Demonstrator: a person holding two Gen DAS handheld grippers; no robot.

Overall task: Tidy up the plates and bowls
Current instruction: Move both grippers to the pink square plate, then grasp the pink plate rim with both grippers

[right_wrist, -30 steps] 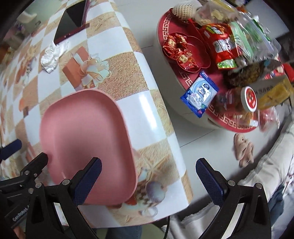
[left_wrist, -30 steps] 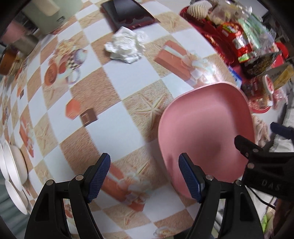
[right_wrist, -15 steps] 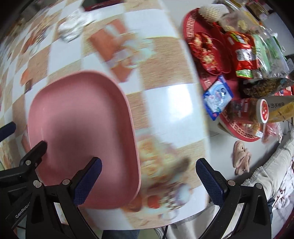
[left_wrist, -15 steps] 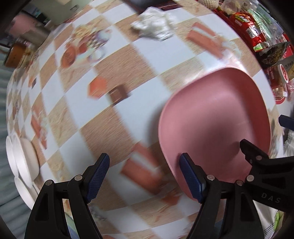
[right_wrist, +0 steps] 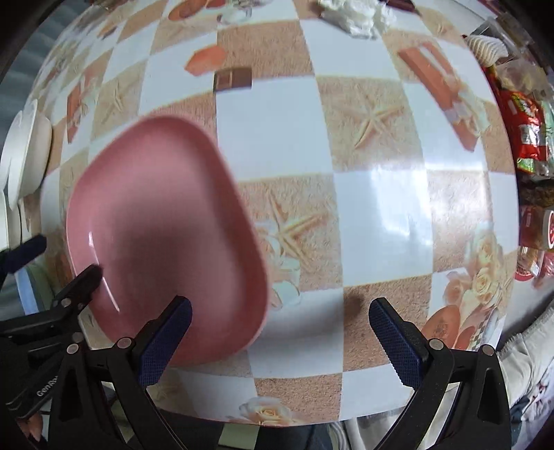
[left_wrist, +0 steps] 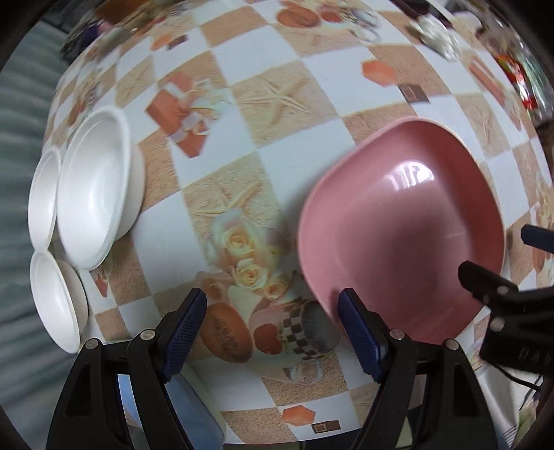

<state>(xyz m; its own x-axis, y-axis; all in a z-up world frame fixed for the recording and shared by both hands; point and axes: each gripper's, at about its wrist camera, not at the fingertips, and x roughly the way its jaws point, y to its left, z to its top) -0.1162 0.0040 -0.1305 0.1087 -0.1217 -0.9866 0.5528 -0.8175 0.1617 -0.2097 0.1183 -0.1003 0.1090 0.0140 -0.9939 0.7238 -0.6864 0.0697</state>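
Left tool (left_wrist: 271,327): jaws wide apart, nothing clamped; its right finger lies at the pink plate's near rim.
Right tool (right_wrist: 278,334): jaws wide apart, nothing between the pads; its left finger sits at the plate's near edge.
Pink plate (left_wrist: 401,221): between the two tools, over the checkered tabletop (left_wrist: 277,159).
White bowls (left_wrist: 93,194): three, clustered well left of the left tool by the tabletop edge.
Crumpled tissue (right_wrist: 353,15): far side, beyond the right tool.

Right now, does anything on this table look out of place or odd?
The pink plate sits in neither gripper's jaws: it seems wedged between one finger of the left gripper and one of the right gripper, both open. A crumpled white tissue lies near the far edge of the table.
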